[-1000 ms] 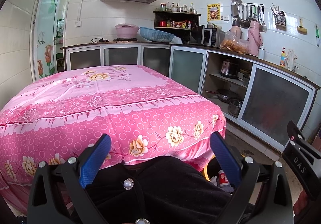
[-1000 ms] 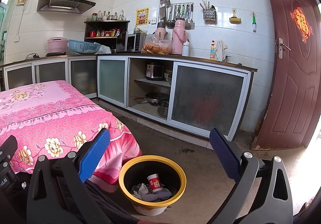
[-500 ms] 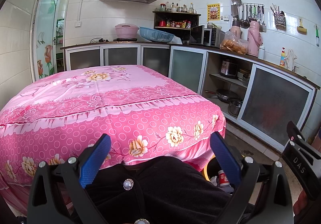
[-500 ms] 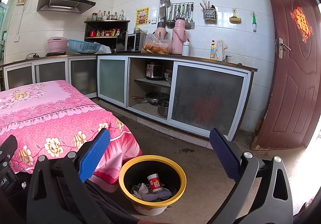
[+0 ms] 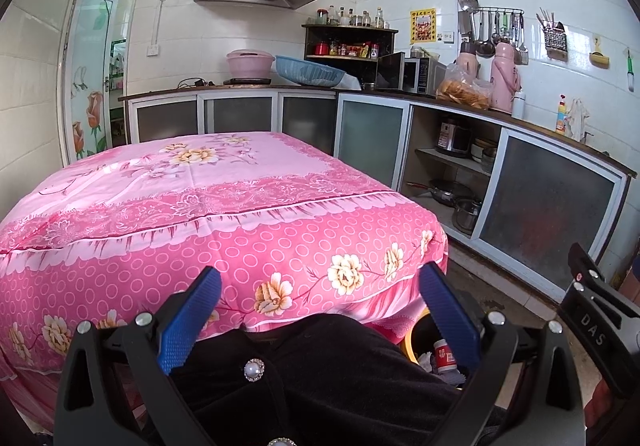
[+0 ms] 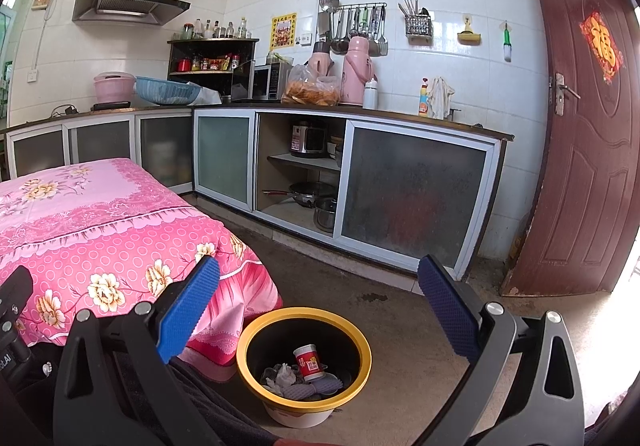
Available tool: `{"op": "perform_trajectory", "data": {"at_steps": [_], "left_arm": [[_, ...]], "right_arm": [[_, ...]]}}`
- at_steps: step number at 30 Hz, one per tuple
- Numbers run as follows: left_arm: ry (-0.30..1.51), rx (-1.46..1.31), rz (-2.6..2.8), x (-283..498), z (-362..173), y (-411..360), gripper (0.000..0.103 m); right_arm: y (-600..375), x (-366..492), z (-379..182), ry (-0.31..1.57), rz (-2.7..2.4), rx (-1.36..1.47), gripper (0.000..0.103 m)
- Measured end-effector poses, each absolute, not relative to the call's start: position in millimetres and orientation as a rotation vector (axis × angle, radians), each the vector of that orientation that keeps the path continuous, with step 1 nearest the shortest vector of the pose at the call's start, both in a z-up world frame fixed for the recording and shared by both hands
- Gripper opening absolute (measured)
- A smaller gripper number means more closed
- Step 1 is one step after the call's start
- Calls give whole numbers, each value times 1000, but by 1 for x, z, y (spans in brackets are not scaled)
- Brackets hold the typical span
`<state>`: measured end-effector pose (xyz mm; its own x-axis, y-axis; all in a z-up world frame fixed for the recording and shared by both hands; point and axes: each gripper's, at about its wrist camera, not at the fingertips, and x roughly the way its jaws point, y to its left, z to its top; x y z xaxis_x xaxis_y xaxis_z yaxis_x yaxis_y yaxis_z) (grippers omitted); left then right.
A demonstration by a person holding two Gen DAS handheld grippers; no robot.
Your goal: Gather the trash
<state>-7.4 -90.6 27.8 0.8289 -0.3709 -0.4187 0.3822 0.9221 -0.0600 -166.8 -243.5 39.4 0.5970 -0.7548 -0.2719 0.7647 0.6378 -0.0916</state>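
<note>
A yellow-rimmed black bin (image 6: 362, 342) stands on the floor by the table corner. It holds a red and white cup (image 6: 309, 362), crumpled paper (image 6: 285, 375) and grey cloth. My right gripper (image 6: 318, 304) is open and empty, above and just behind the bin. My left gripper (image 5: 320, 310) is open and empty, held low in front of the table covered with a pink flowered cloth (image 5: 208, 190). The bin shows partly in the left wrist view (image 5: 408, 346), with the cup (image 5: 443, 354) in it. I see no trash on the tabletop.
Dark clothing (image 5: 320, 374) of the person fills the lower left wrist view. Kitchen cabinets (image 6: 412, 190) line the back and right walls, one section open with pots. A brown door (image 6: 580, 150) is at the right. Bare concrete floor (image 6: 400, 306) lies around the bin.
</note>
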Motion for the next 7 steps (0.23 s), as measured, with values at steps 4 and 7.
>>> {"op": "perform_trajectory", "data": {"at_steps": [4, 7], "left_arm": [[450, 27, -396, -5, 27, -91, 95], [445, 30, -397, -5, 27, -91, 95]], "right_arm": [[-243, -168, 39, 301, -883, 37, 95], [-244, -167, 38, 302, -883, 38, 95]]}}
